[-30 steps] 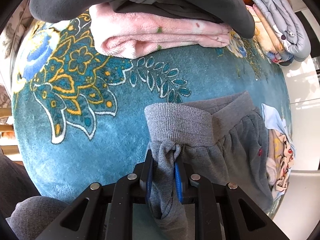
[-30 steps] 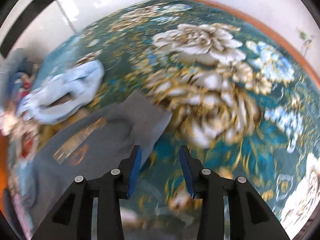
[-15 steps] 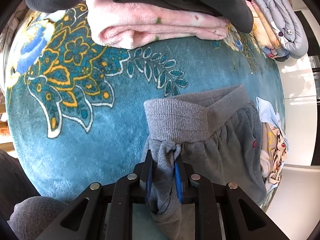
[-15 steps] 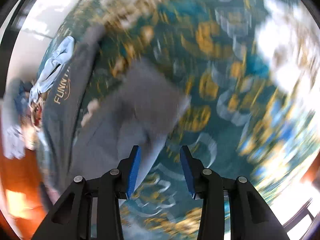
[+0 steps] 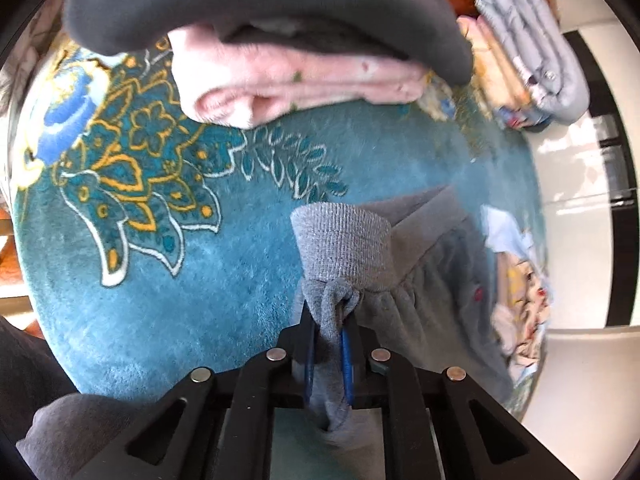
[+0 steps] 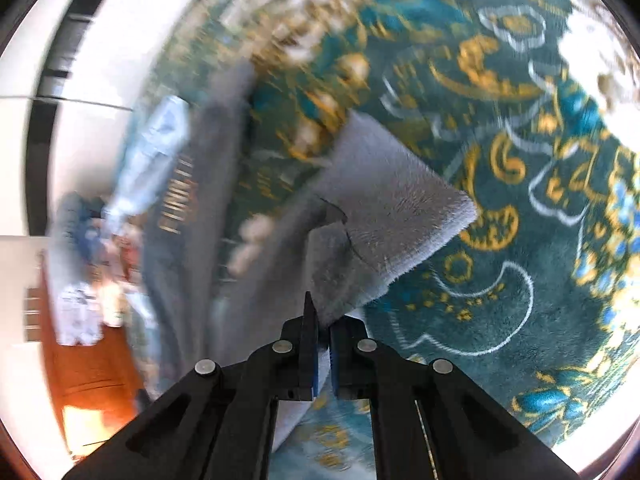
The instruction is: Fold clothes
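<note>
Grey sweatpants (image 5: pixel 420 300) lie on a teal flowered blanket (image 5: pixel 200 264). In the left wrist view their ribbed waistband (image 5: pixel 340 244) stands just ahead of my left gripper (image 5: pixel 329 344), which is shut on a bunch of grey cloth below the band. In the right wrist view the same grey sweatpants (image 6: pixel 392 208) show a trouser leg with its ribbed cuff end lifted. My right gripper (image 6: pixel 323 344) is shut on the edge of that leg. Gold lettering (image 6: pixel 178 196) runs along the other leg to the left.
A folded pink garment (image 5: pixel 296 88) under a dark grey one (image 5: pixel 260 0) sits at the back. Folded pale clothes (image 5: pixel 532 52) are stacked at the far right. Loose light-blue and printed clothes (image 5: pixel 520 280) lie right of the sweatpants. White floor (image 5: pixel 576 240) lies beyond the blanket's edge.
My right gripper swung over to the grey trouser leg, rolled, and closed on its edge. My left gripper kept its hold on the cloth by the waistband and rose slightly.
</note>
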The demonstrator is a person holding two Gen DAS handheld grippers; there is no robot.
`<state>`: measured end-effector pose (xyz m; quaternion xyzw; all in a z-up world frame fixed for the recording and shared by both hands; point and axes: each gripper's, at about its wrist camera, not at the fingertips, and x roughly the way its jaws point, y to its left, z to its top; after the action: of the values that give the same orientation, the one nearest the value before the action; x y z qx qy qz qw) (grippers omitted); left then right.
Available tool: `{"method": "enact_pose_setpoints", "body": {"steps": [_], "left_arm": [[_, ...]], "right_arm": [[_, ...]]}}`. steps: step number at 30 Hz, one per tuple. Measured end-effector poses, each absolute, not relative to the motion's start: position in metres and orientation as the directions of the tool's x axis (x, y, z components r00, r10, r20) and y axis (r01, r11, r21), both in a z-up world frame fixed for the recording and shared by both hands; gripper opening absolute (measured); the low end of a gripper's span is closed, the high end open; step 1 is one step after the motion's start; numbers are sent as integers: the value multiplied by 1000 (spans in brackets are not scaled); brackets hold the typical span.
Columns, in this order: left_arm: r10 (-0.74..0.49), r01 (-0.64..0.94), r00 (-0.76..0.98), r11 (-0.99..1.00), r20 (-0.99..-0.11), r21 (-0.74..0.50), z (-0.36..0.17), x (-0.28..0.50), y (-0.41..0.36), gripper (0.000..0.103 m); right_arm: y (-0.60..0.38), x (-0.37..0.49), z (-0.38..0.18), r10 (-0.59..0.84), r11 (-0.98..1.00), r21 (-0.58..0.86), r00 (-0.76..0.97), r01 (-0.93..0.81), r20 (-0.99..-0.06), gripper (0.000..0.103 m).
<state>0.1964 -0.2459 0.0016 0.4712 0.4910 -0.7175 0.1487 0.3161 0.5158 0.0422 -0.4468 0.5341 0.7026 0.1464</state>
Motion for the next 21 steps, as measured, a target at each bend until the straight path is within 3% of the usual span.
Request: {"method": "enact_pose_setpoints", "body": {"steps": [7,11,21], "left_arm": [[344,677,-480,-439,-807,-590,13,196,-235,11],[398,682,-496,-370,-771,-630,19,175,-239,11],[483,669,-481,-337,-731,-663,39,81,-234,12]], "right_arm": [[531,324,96,-217,-459,598,-570,-657,-793,4],[528,265,105,-226,-479,626,-603,-615,-765,4],[550,89,102,-194,-489,542,-521,-683,-831,4]]}}
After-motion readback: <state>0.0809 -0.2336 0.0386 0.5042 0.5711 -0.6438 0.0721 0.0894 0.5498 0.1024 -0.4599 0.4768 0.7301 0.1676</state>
